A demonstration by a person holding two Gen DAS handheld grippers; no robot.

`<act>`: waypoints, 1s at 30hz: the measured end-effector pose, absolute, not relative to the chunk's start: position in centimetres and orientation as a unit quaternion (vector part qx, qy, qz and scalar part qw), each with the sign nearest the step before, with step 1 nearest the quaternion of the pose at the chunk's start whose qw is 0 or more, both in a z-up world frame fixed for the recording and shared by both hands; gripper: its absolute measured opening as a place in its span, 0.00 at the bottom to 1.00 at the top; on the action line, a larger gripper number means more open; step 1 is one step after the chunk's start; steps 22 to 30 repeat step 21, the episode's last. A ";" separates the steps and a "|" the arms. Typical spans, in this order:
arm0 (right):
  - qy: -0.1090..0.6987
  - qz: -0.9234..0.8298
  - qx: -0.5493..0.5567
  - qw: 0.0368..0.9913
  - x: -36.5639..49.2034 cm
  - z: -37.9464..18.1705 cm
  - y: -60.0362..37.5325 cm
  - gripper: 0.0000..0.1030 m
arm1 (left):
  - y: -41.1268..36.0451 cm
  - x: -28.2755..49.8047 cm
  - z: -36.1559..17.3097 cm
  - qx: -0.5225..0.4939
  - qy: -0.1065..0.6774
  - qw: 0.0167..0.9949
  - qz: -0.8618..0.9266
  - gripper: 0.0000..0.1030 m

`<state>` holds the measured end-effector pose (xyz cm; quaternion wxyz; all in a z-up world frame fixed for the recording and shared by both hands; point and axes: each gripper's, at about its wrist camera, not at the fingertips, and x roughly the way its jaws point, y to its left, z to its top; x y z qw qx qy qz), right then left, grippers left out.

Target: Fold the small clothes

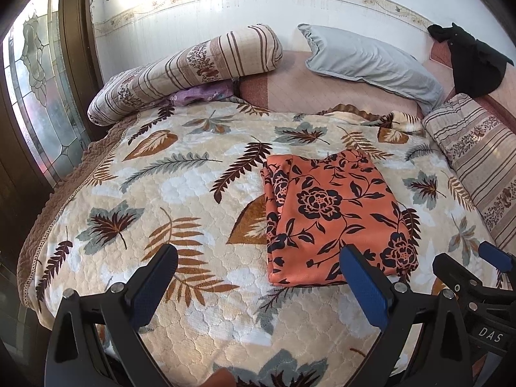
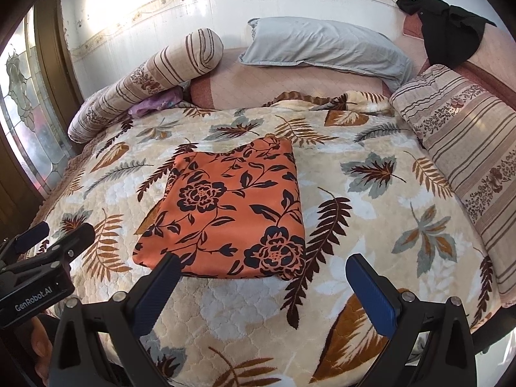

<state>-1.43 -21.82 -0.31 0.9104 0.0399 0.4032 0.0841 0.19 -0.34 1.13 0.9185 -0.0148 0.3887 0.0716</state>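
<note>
Orange floral garment [image 2: 229, 209] folded flat, long axis toward the pillows [image 2: 322, 42]

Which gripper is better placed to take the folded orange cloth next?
Right, narrowly. The right gripper, open, points at the near edge of the orange cloth; the left gripper, also open, sits off the cloth's left side, over the bedspread.

Leaf-print bed [image 1: 200, 290], folded orange floral garment [image 1: 332, 213], grey pillow [image 1: 371, 61], striped bolsters [image 1: 183, 71]
</note>
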 end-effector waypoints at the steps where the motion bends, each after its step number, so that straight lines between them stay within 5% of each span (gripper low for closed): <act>1: 0.403 0.085 0.039 0.911 -1.4 -0.3 -21.8 1.00 | -0.4 0.2 1.1 -0.014 0.389 0.918 0.071 0.97; 30: 0.403 0.083 0.033 0.911 -0.9 -0.1 -22.1 1.00 | -0.7 0.8 1.6 -0.019 0.381 0.923 0.058 0.97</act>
